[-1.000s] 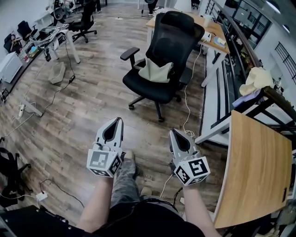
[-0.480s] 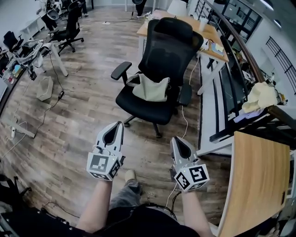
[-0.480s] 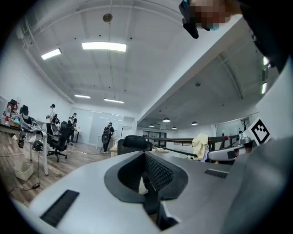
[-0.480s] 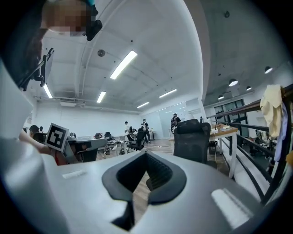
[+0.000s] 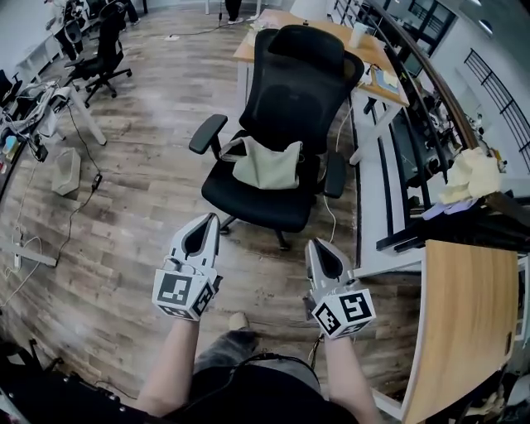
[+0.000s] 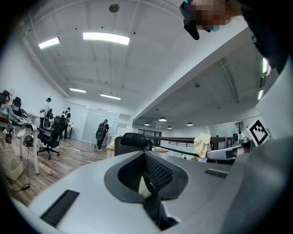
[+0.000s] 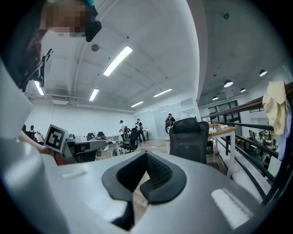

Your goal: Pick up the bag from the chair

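Observation:
A cream cloth bag [image 5: 267, 164] lies slumped on the seat of a black office chair [image 5: 291, 91], in the upper middle of the head view. My left gripper [image 5: 211, 219] is held over the wooden floor short of the chair, shut, with nothing in it. My right gripper [image 5: 313, 243] is level with it on the right, also shut and empty. In the left gripper view the shut jaws [image 6: 146, 154] point at the chair's headrest [image 6: 132, 139], and a cream sliver [image 6: 143, 186] shows through their opening. The right gripper view has the chair back [image 7: 188, 138] beyond the closed jaws [image 7: 146, 155].
A wooden desk [image 5: 465, 308] stands at the right with a dark rack and a pale cloth pile [image 5: 472, 174] behind it. Another desk [image 5: 273, 23] is behind the chair. Cables [image 5: 50, 224] run over the floor at left, near other chairs [image 5: 106, 45]. People stand far off.
The chair and bag have come nearer and lower in the head view as the person steps forward. Both grippers keep their places and stay shut.

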Demonstrator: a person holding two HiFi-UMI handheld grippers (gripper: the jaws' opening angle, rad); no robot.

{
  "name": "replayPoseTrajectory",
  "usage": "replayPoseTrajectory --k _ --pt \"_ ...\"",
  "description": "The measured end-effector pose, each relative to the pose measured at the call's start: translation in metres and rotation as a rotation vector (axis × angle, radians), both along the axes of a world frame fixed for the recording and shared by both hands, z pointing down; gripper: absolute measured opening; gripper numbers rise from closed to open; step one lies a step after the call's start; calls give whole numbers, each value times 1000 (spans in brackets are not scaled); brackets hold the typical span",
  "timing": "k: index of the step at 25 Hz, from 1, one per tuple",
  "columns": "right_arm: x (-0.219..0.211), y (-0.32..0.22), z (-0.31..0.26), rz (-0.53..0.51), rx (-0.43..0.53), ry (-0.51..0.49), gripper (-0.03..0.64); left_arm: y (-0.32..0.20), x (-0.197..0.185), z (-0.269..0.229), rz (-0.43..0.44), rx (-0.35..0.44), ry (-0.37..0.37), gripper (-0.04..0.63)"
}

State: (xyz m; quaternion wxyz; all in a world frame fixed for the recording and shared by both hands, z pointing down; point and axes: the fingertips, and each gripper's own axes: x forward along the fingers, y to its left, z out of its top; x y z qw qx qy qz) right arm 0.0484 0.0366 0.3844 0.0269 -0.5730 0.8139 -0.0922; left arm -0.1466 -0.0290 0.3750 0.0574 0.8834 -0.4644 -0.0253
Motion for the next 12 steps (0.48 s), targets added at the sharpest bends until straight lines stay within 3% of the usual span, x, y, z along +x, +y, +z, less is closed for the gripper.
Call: replayPoseTrajectory --k 12 --pt "-3 -41 14 -2 -38 -3 8 -38 9 16 31 -38 14 -3"
